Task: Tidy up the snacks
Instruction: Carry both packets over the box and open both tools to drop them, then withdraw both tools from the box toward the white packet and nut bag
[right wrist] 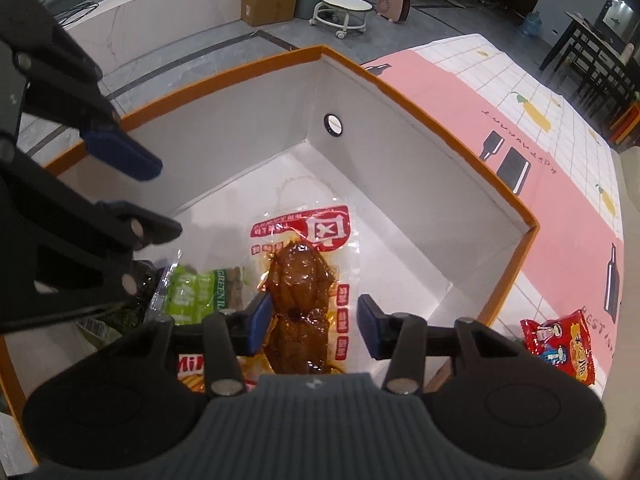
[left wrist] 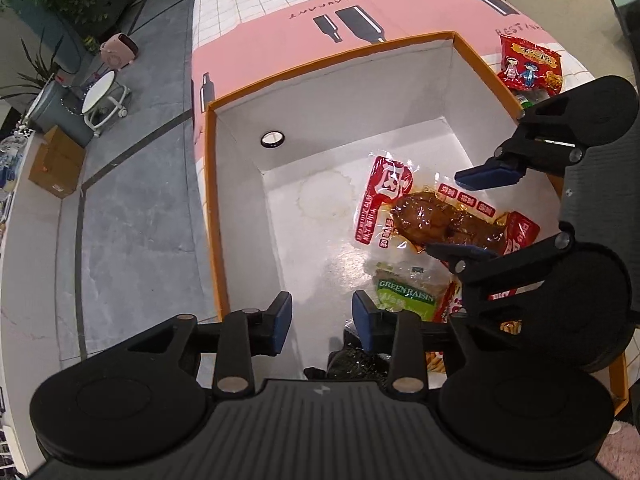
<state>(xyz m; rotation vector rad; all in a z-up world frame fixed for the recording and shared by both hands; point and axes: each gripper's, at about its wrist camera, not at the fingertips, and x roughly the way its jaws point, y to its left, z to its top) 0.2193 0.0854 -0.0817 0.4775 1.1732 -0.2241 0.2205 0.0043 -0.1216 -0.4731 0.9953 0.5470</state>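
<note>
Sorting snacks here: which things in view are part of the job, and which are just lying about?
Part of the job:
orange-rimmed box
braised meat pack
green raisin bag
red snack packet, on the tablecloth outside the box

Just lying about:
cardboard carton
white wheeled stool
pink appliance
water jug

Left gripper (left wrist: 322, 322), fingers parted and empty, hangs over snack-filled orange-rimmed box (left wrist: 332, 58).
</note>
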